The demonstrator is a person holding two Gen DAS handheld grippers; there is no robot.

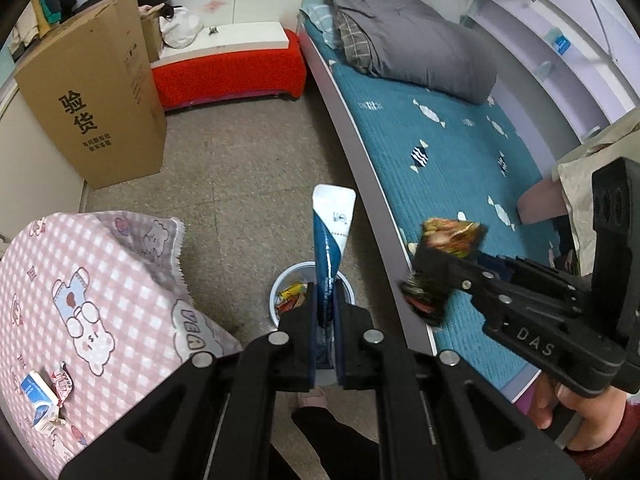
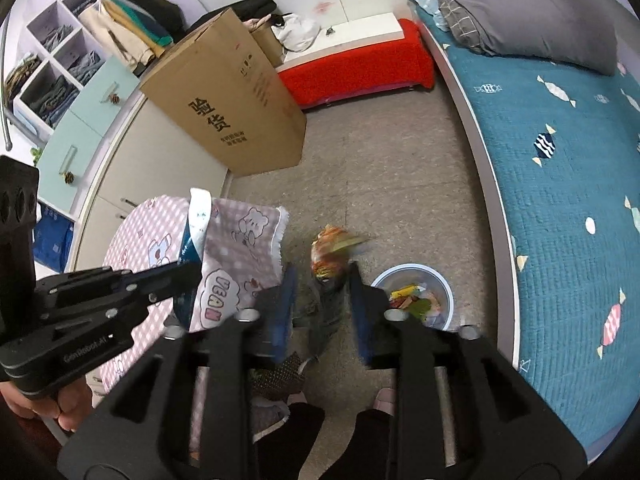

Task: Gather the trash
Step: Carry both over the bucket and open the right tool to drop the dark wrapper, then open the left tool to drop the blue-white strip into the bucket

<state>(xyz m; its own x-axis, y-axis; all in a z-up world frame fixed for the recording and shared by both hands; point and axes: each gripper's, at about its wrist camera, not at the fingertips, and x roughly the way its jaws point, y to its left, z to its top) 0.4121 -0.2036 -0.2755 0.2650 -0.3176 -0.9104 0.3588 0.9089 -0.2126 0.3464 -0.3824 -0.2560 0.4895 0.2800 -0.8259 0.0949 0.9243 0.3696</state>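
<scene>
Right wrist view, snack wrapper between parted right tool fingers

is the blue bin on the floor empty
No, the blue bin already holds several colourful wrappers.

The left gripper pointed steeply down, its jaws clamped tight on a blue-and-white packet that stood up toward twelve o'clock. The right gripper, also pitched down and seen at three o'clock from the left wrist, had its jaws parted, a crumpled colourful wrapper blurred at their tips. A hand gripped the right handle from beneath.
</scene>
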